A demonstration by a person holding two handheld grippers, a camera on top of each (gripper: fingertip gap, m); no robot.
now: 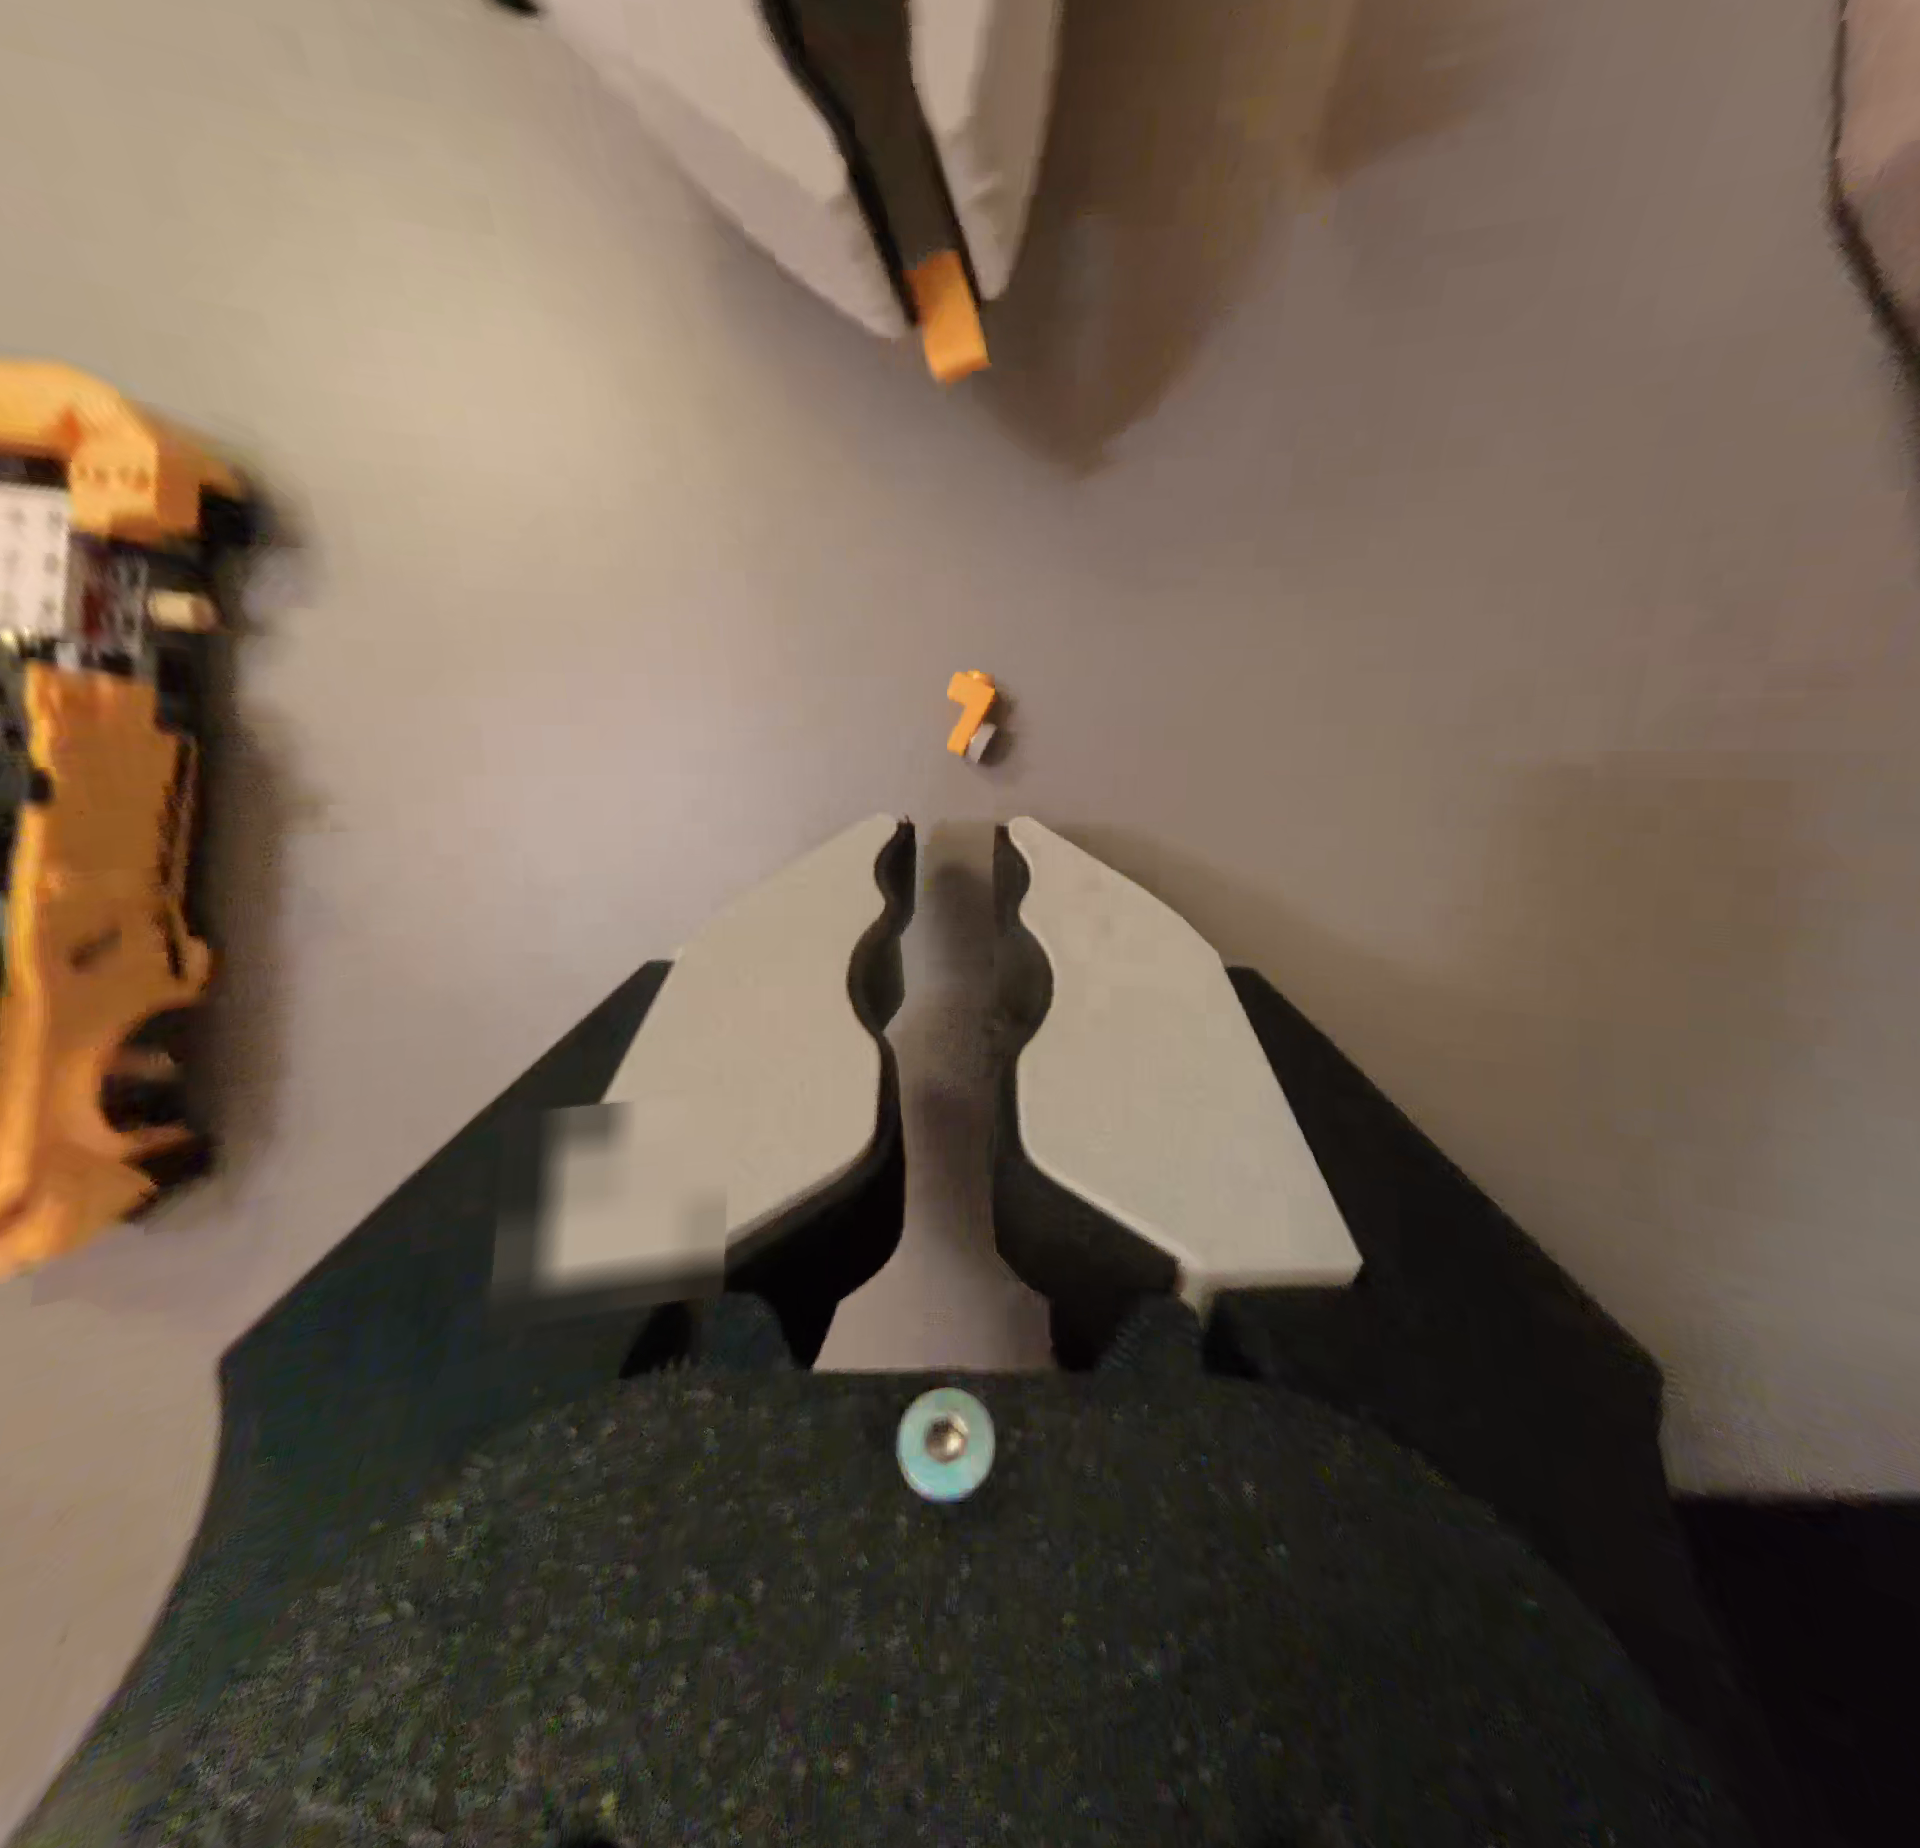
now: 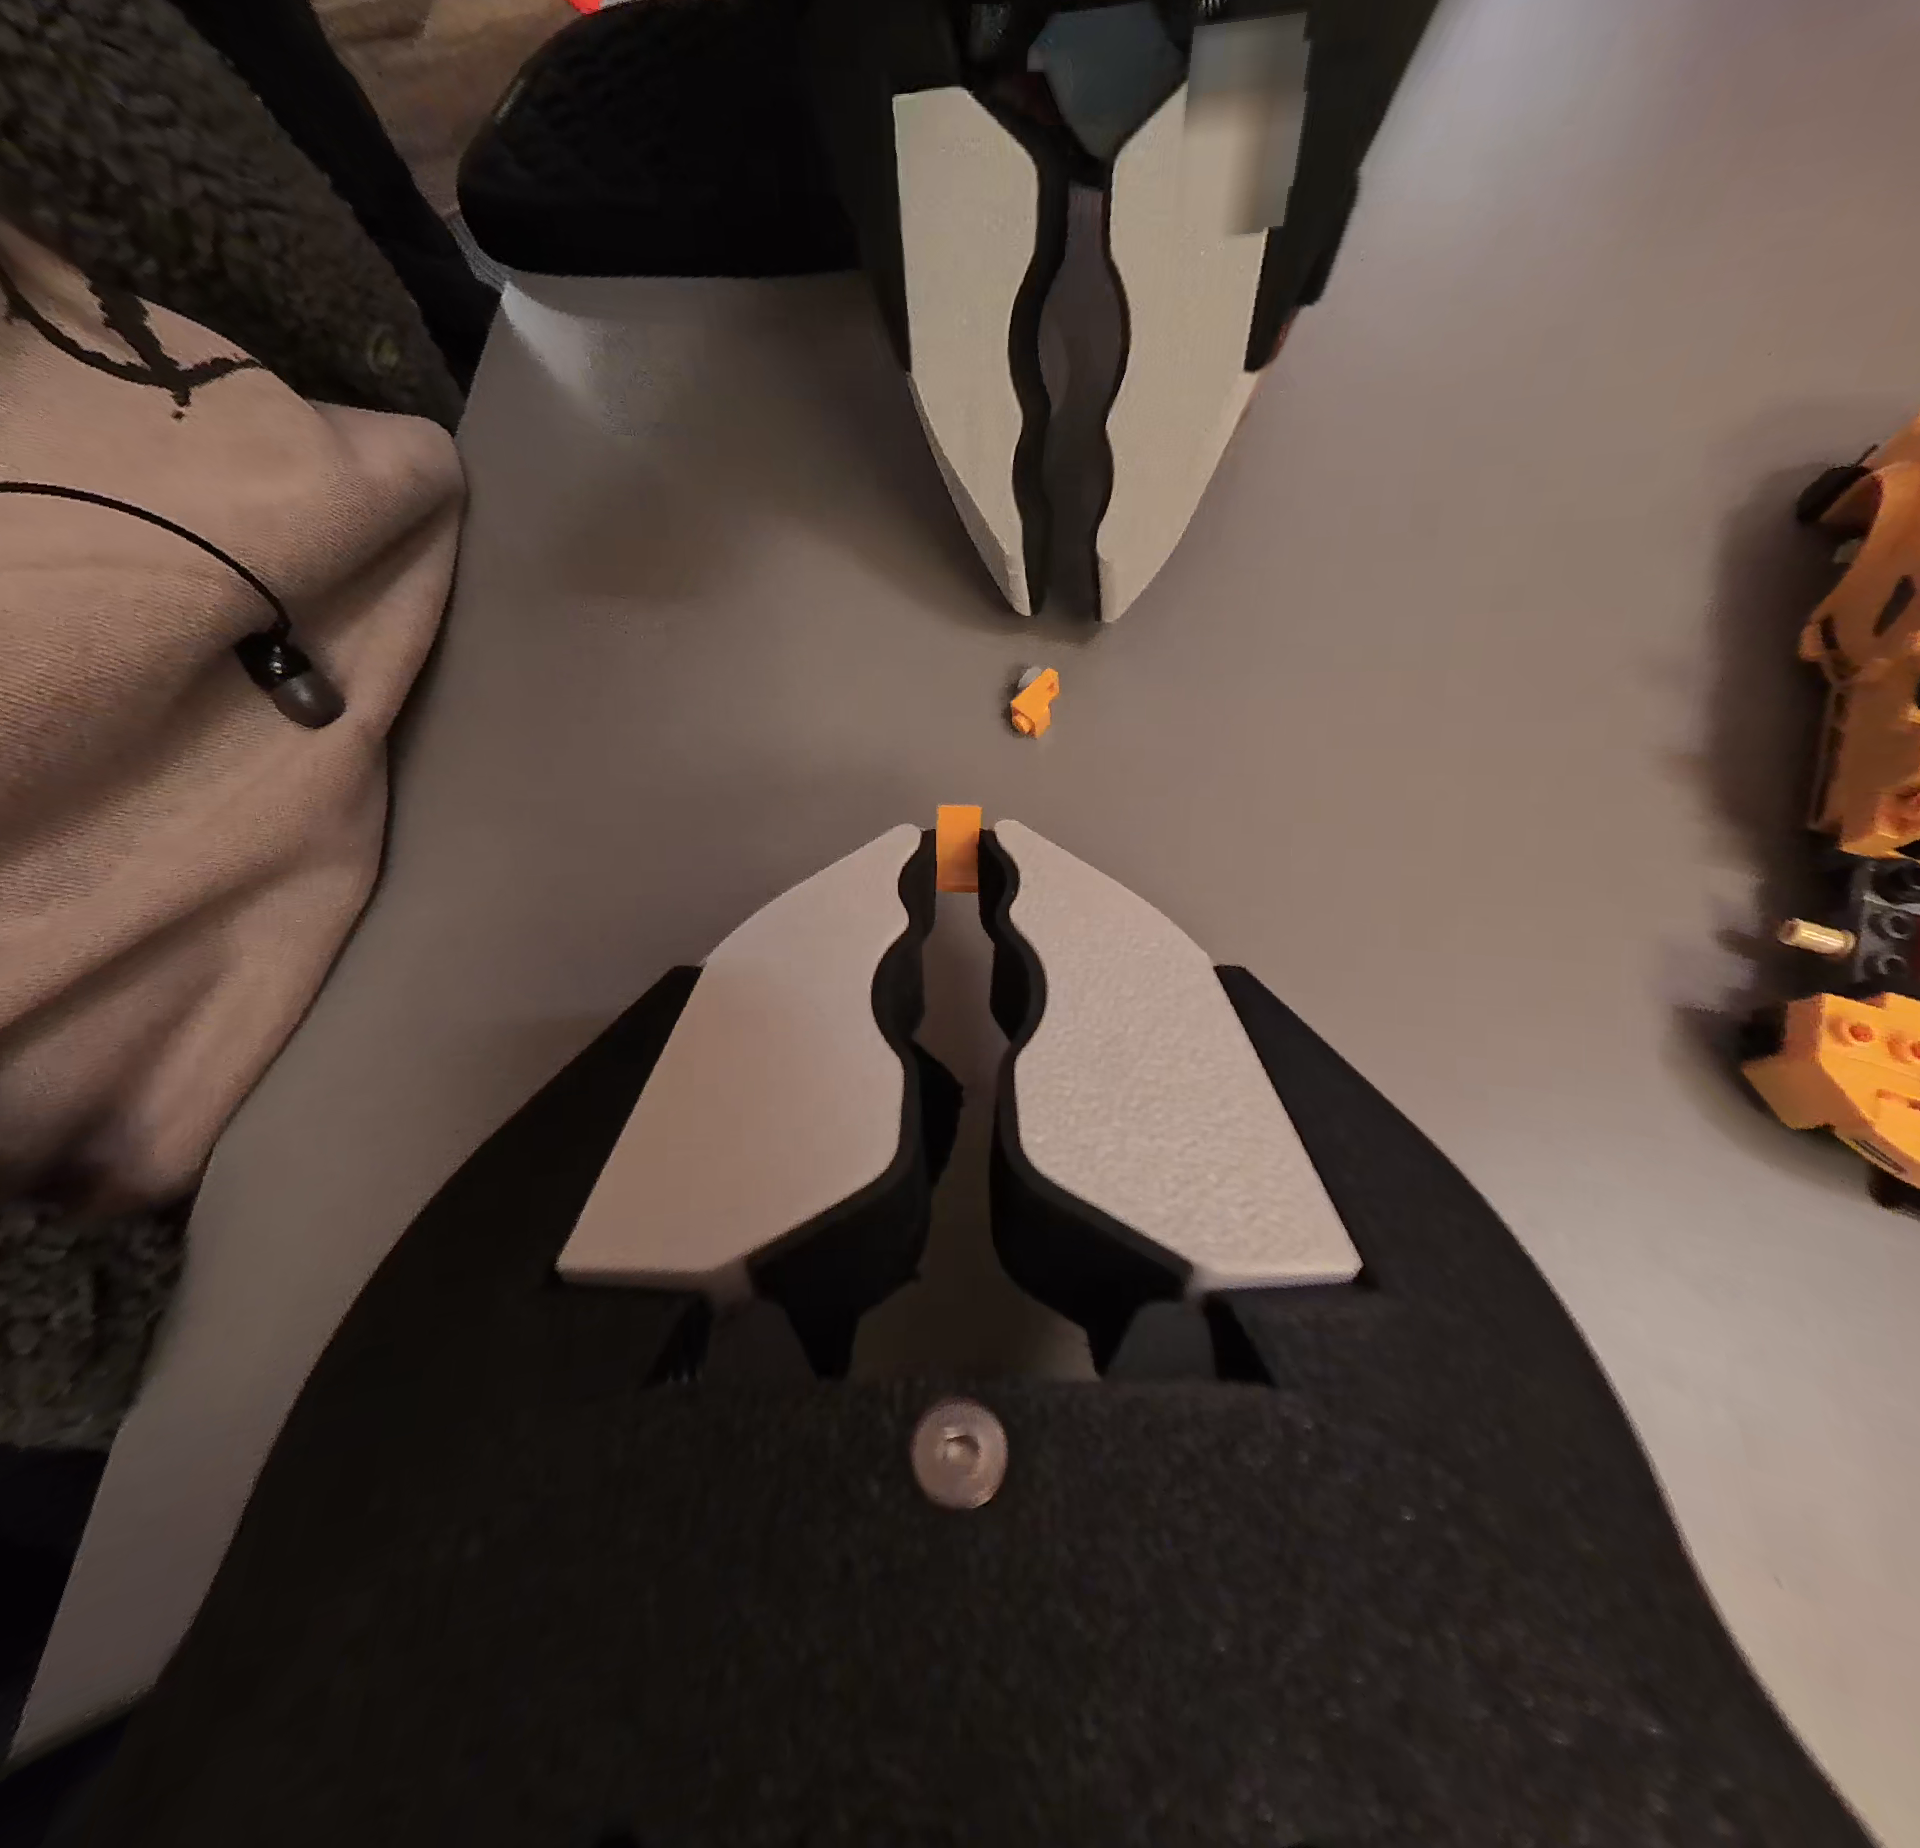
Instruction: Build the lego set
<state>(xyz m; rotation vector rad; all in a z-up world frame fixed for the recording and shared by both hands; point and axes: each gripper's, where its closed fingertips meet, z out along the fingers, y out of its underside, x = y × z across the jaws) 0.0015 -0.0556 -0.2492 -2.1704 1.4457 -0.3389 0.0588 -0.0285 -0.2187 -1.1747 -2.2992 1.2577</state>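
A small orange piece with a grey bit (image 1: 971,723) lies on the grey table (image 1: 540,427), just beyond my left gripper (image 1: 956,832). The left gripper is slightly open and empty. The right wrist view shows the same piece (image 2: 1036,702) between the two grippers, with the left gripper (image 2: 1065,609) pointing down at it. My right gripper (image 2: 958,832) is shut on a small orange brick (image 2: 958,848) at its tips, also seen in the left wrist view (image 1: 948,328). A partly built orange and black lego model (image 1: 94,811) lies off to the side (image 2: 1860,759).
A person's beige sweatshirt with a black drawstring (image 2: 156,759) lies along the table's edge at the left of the right wrist view. A black chair seat (image 2: 644,157) stands beyond that edge. One gripper's finger ends stand about 8 cm off the other's.
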